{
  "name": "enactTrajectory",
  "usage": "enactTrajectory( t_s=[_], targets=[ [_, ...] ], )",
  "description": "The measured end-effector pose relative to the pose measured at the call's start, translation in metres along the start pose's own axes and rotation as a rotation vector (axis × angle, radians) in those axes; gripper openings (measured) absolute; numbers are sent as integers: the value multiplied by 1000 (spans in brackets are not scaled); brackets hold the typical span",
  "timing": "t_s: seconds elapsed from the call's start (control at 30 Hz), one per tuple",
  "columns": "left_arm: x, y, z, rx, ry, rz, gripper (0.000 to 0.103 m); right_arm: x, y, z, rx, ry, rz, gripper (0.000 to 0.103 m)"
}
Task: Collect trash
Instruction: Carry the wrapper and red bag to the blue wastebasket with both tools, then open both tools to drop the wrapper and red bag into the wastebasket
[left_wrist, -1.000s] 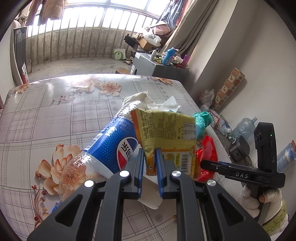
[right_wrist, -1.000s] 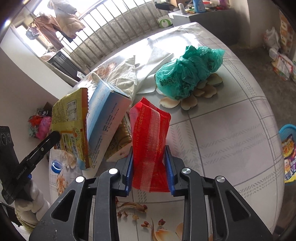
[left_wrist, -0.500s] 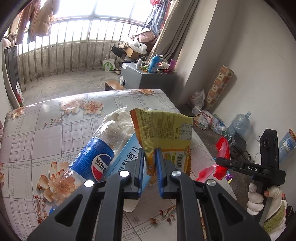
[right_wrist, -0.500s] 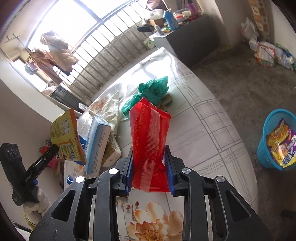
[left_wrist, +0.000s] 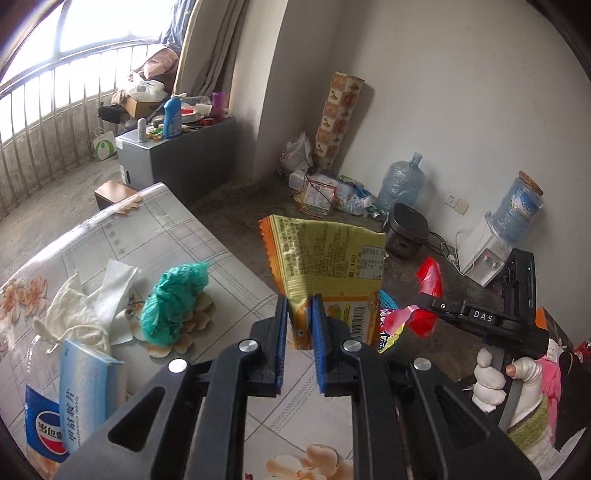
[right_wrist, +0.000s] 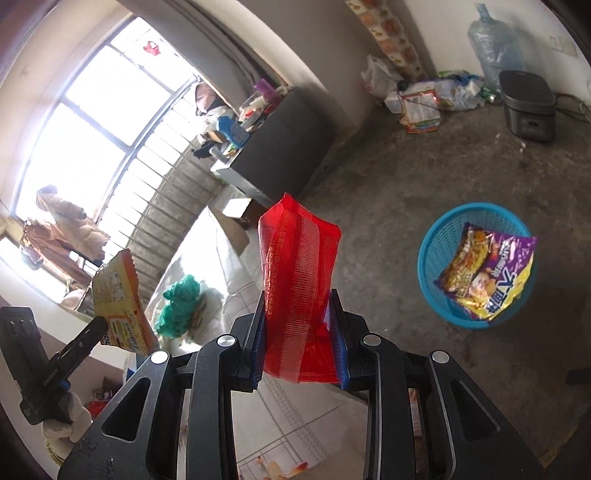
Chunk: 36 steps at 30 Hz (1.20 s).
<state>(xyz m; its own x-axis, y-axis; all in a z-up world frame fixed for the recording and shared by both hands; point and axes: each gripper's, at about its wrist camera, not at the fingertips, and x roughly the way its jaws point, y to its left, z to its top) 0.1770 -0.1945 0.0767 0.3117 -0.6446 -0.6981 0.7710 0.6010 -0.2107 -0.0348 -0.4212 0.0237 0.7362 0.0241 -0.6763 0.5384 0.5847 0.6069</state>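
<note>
Right gripper (right_wrist: 298, 332) fingers clamp red wrapper (right_wrist: 297, 273); left gripper (left_wrist: 298, 338) fingers clamp yellow packet (left_wrist: 328, 266). Centre each over blue basket (right_wrist: 432, 258) (right of frame) before releasing.

Yellow wrapper (left_wrist: 325, 254), red wrapper (right_wrist: 297, 284) upright, clamped.

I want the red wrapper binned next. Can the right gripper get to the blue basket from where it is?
Probably yes: the right gripper, shut on the red wrapper, has bare floor between it and the blue basket, which is open-topped with one purple packet inside.

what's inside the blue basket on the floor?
One purple-and-yellow snack wrapper lies in the blue basket, its top poking over the rim. Anything beneath the wrapper is hidden.
</note>
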Motion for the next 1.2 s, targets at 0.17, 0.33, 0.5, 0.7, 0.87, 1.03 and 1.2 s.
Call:
enactTrajectory(
  t_s=[0.17, 0.33, 0.5, 0.7, 0.87, 1.03, 1.2],
  targets=[
    [98, -58, 29, 116, 155, -93, 13, 6, -62, 13, 128, -26, -86, 28],
    [217, -99, 38, 154, 337, -99, 14, 21, -124, 25, 239, -11, -138, 28],
    [329, -117, 27, 129, 527, -84, 14, 44, -158, 34, 302, 17, -152, 28],
    [414, -129, 2, 132, 637, -48, 33, 81, -185, 52, 310, 55, -192, 34],
    [436, -125, -4, 130, 668, -36, 49, 131, -212, 56, 303, 146, -259, 55],
    [407, -109, 15, 113, 628, -49, 52, 196, -247, 45, 309, 358, -413, 48],
    [333, -90, 38, 97, 514, -131, 56, 254, -282, 28, 314, 549, -555, 42]
  ],
)
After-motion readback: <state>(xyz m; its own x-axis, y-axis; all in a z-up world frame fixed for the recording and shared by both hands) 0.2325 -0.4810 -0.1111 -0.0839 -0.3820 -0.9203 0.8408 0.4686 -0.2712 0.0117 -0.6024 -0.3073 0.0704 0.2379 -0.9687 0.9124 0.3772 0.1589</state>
